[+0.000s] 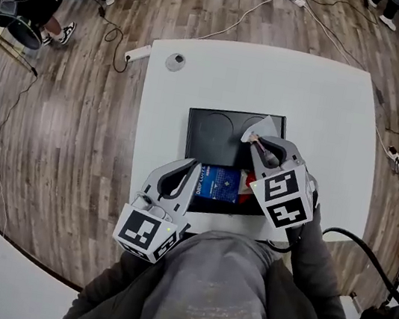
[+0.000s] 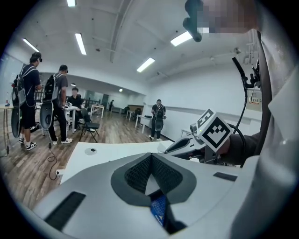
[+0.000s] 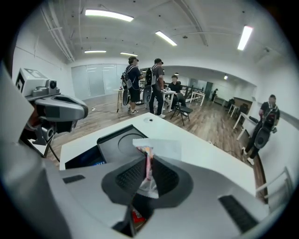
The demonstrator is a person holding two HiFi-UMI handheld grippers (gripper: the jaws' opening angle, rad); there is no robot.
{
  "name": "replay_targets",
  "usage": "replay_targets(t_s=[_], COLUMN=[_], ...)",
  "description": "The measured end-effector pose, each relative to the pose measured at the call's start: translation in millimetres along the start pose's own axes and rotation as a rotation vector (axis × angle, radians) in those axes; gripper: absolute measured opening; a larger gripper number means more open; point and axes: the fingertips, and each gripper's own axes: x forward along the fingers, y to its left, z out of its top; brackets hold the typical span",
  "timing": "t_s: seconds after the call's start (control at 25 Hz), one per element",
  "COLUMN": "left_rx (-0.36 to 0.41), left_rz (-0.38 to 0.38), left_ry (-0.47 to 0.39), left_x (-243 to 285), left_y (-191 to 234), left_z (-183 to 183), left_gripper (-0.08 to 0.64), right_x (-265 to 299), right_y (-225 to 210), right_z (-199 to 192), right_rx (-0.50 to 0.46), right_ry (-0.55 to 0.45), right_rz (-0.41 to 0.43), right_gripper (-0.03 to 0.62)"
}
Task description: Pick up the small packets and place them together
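A black tray lies in the middle of the white table. My right gripper hovers over the tray's right side, shut on a small white and pink packet. In the right gripper view the packet stands upright from the pinched pads, and something red shows below the jaws. A blue drip-coffee packet lies on the tray's near part. My left gripper sits just left of it, shut and empty; its own view shows the blue packet under the closed jaws.
A small round grey disc rests on the table's far left corner. A power strip and cables lie on the wooden floor beyond. People with backpacks and chairs stand farther off in the room.
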Motion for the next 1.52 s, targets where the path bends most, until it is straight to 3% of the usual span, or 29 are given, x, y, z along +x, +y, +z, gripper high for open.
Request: replay_targets(t_s=[0.56,0.92,1.52], left_rx=[-0.042,-0.038,-0.022], left_rz=[0.026,0.009,-0.037], left_ry=[0.041,0.021,-0.020], left_x=[17.4,9.8,-9.0], left_y=[17.8,13.7,1.9], left_z=[-12.1,-13.1,-8.0], left_gripper=[0.003,0.003,0.003], right_x=[37.5,31.3,-22.9], right_y=[1.8,17.7,5.8], right_z=[-14.8,-19.4,7.0], right_rx=[0.029,0.032,0.093], right_ry=[0.073,0.065,-0.124], right_rz=[0.084,0.138,0.000], right_gripper=[0.062,0.245,0.252])
